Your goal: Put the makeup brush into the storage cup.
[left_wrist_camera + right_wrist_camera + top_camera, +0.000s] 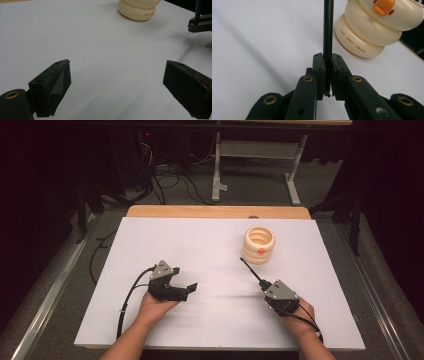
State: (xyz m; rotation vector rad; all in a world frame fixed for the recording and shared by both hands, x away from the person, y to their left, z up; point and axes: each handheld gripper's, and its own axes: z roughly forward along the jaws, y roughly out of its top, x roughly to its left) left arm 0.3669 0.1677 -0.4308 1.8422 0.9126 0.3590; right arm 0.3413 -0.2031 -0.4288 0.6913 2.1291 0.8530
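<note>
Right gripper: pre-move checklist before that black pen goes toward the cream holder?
1. Grip: right gripper is shut on the black pen, which sits between the pads. Ok.
2. Pen aim: its tip points toward the cream holder but is short of it. Ok.
3. Holder: upright on the white table, mouth facing up. Ok.
4. Holder contents: the inside is too dim to judge. Cannot tell.
5. Left gripper: jaws wide open, nothing between them, off to the side of the path. Ok.

Overhead and two low close-ups, shared holder [259,245].
</note>
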